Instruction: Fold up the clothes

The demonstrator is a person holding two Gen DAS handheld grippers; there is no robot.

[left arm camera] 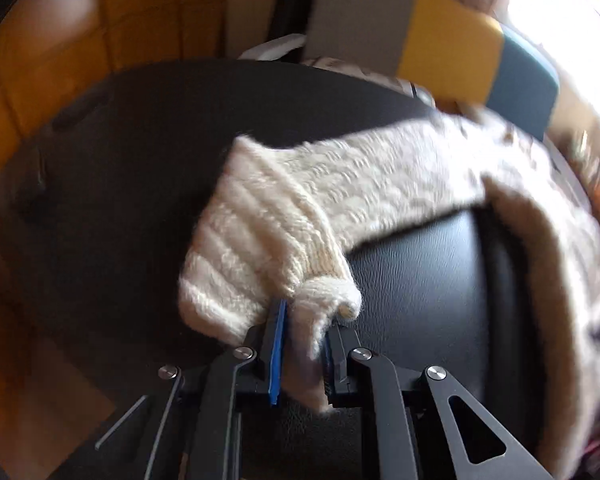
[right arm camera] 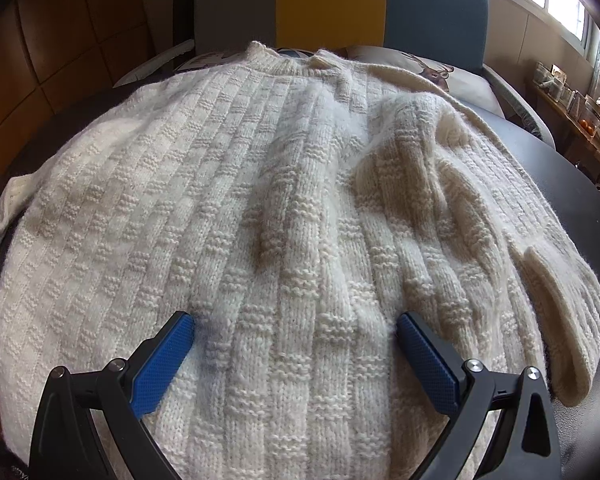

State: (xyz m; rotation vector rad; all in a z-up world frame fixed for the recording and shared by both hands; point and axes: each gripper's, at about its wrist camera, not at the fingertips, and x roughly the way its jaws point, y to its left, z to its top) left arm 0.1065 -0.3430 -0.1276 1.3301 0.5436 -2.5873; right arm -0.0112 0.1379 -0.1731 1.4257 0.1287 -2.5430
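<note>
Cream wool fills both views: the knitted sweater lies spread flat over the black table, its collar toward the far edge, by the chair with grey, yellow and blue panels. My left tongs are closed tight on the ribbed cuff of one sleeve; the blue pads pinch a fold of wool between them, and the sleeve stretches from there across the table's dark surface toward the body of the sweater. My right tongs stand wide open just above the lower part of the sweater, near the table's closest edge. They grip nothing; whether the tips touch the wool, I cannot tell.
</note>
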